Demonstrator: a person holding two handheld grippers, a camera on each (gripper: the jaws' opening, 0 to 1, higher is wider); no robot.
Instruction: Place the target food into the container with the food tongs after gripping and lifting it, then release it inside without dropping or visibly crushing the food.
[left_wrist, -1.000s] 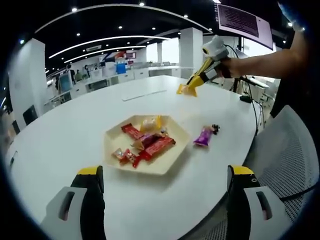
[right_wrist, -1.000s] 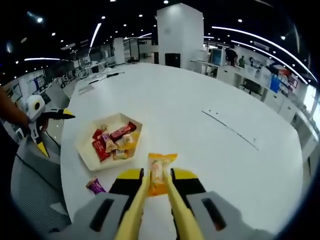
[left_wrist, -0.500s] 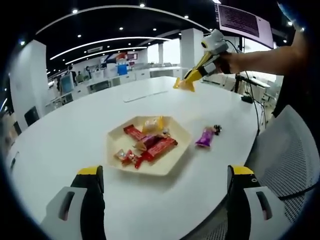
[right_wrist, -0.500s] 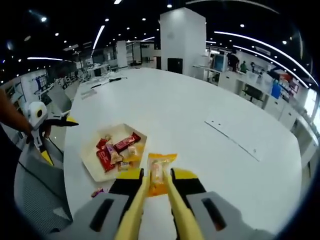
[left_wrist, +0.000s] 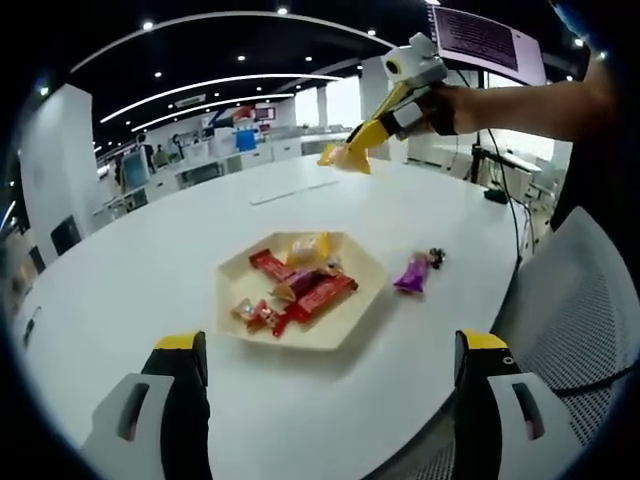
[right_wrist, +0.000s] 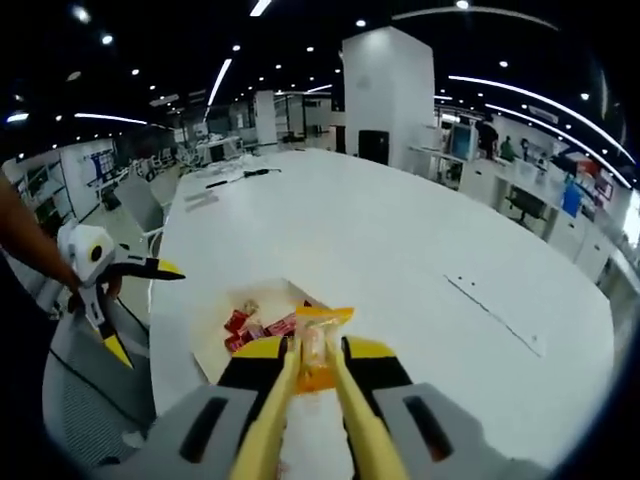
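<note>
A cream hexagonal tray (left_wrist: 345, 328) holds several wrapped snacks, red bars and a yellow one. My right gripper (left_wrist: 352, 150) hangs in the air beyond it, held by a person's hand, with an orange snack packet (left_wrist: 334, 156) at its tip. In the right gripper view, yellow food tongs (right_wrist: 280, 400) run between the jaws of the right gripper (right_wrist: 312, 352), which is shut on them; the tongs pinch the orange packet (right_wrist: 318, 340), with the tray (right_wrist: 215, 332) just behind and below. My left gripper (left_wrist: 330, 400) is open and holds nothing; the left gripper (right_wrist: 140, 310) sits off the table edge.
A purple wrapped candy (left_wrist: 414, 272) lies on the white table (left_wrist: 150, 260) right of the tray. A grey mesh chair (left_wrist: 580, 320) stands at the near edge. A monitor (left_wrist: 488, 42) and cables are at the far right. Office desks fill the background.
The right gripper has carried the orange packet higher and toward the tray's far side; in its own view the tray now lies close under the tongs. The left gripper has stayed still.
</note>
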